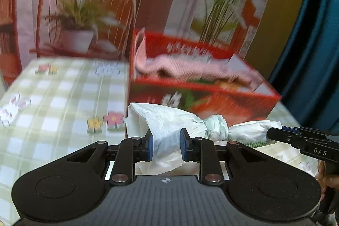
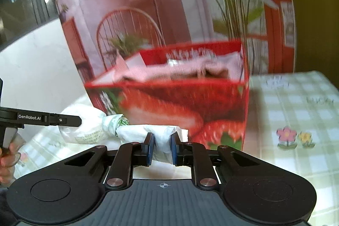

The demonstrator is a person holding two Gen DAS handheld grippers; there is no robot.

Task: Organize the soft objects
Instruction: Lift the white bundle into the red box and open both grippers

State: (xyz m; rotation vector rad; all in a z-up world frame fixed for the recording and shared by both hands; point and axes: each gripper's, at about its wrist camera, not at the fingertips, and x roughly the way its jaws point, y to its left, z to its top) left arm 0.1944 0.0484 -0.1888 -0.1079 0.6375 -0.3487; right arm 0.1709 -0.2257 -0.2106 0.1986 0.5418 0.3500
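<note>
A crumpled white plastic bag (image 1: 169, 120), tied in a knot (image 1: 216, 128) at its middle, hangs between both grippers just above the table. My left gripper (image 1: 166, 137) is shut on the bag's left half. My right gripper (image 2: 162, 145) is shut on the other end of the bag (image 2: 135, 130). In the left wrist view the right gripper (image 1: 273, 133) comes in from the right edge; in the right wrist view the left gripper (image 2: 78, 120) comes in from the left. Behind the bag stands an open red strawberry box (image 1: 211, 99) holding a pink cloth (image 1: 190, 69).
A green checked tablecloth (image 1: 63, 99) with flower prints covers the table to the left of the box. A printed backdrop (image 1: 84, 14) of a chair and plants stands behind it. A blue curtain (image 1: 313, 56) hangs at the right. A hand (image 2: 6, 162) holds the left gripper's handle.
</note>
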